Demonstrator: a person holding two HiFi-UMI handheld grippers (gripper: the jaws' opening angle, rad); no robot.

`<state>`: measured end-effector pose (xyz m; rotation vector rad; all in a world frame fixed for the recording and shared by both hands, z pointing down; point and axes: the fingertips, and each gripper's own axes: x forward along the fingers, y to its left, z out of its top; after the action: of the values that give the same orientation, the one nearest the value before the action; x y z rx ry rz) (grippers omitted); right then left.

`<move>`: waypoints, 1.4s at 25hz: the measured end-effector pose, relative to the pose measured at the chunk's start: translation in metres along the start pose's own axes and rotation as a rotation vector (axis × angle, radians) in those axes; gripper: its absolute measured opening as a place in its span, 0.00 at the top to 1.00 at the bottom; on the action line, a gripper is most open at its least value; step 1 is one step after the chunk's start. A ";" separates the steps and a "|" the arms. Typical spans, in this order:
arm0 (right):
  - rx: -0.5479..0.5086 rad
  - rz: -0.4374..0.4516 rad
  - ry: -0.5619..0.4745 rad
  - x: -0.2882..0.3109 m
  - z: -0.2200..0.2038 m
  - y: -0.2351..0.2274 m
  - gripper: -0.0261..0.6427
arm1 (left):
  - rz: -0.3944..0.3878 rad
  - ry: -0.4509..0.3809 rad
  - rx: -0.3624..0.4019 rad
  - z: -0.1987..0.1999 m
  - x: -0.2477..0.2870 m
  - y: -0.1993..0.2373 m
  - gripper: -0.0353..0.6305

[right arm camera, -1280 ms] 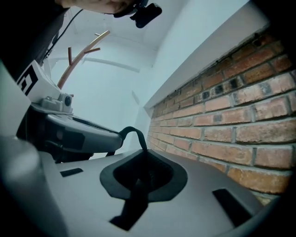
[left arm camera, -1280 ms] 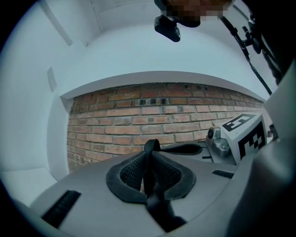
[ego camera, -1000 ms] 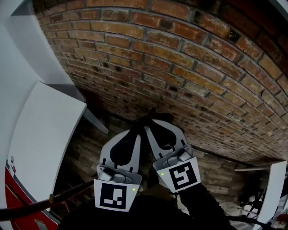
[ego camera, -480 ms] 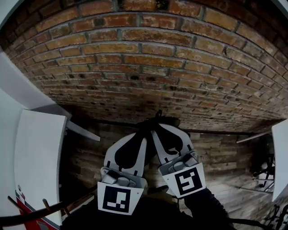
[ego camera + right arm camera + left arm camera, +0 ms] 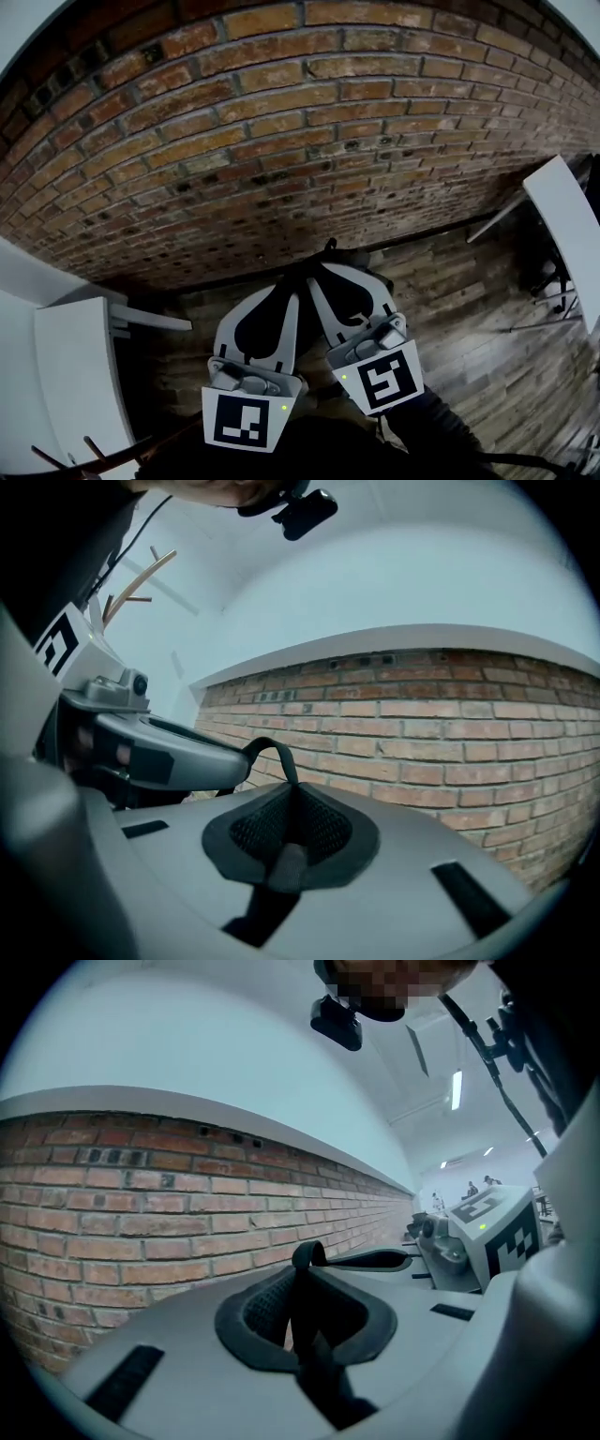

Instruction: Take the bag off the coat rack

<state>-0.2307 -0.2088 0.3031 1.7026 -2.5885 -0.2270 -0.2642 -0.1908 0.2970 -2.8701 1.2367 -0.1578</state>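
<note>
Only the bag's black straps show. In the left gripper view a black strap stands pinched between the pads of my left gripper. A black strap loop runs into my right gripper, whose jaws are shut on it. From the head view, my left gripper and my right gripper are side by side, tips nearly touching, with a bit of strap poking out past them. The bag's body is hidden under the grippers. Wooden coat rack prongs lie at the lower left, apart from the grippers.
A red brick wall fills the space ahead of both grippers. White panels stand at the left, and a white tabletop at the right. Wood plank floor runs below the wall. The rack's prongs also show behind my left gripper.
The view has swung right along the brick wall. The white panels and the coat rack have slid toward the lower left. Both grippers stay together, still shut on the straps.
</note>
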 end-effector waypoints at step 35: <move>-0.065 -1.199 0.226 -0.514 -0.026 -0.284 0.92 | -1.221 -0.113 0.086 0.031 0.099 -0.563 0.88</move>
<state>0.2359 0.1492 0.3153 2.7695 -1.1066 -0.1109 0.2138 0.1234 0.3035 -3.0078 -0.6300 -0.0368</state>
